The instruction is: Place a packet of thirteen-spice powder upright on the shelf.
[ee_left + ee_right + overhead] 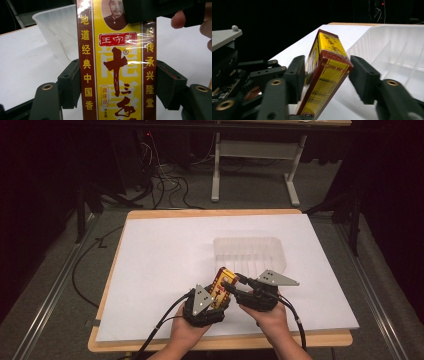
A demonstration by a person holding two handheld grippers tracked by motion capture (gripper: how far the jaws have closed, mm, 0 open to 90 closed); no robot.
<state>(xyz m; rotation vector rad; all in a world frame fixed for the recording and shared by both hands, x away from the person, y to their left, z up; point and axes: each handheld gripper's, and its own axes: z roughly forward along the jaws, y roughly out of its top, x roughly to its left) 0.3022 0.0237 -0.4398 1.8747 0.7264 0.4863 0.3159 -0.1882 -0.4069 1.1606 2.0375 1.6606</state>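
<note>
Both hands reach in low at the table's near edge, wrists angled inward. The left gripper (216, 301) clamps the one yellow-and-red box (116, 67) by its sides; the right gripper (325, 72) straddles its upper end, one jaw touching, the other apart (not clamped). One clear tray (250, 252) sits just behind.

A wooden-edged worktop (320, 339) covered by a white sheet (165, 260) fills the centre of the high view, standing on a grey carpeted floor (45, 285). Metal rails (47, 302) run along the floor at the left and right of the frame. At top centre, the white legs of a second table (216, 170) rise from the carpet, with a tangle of black cables (167, 182) lying to their left. Dark curtains (35, 180) close off both sides, and the room beyond is dim.
</note>
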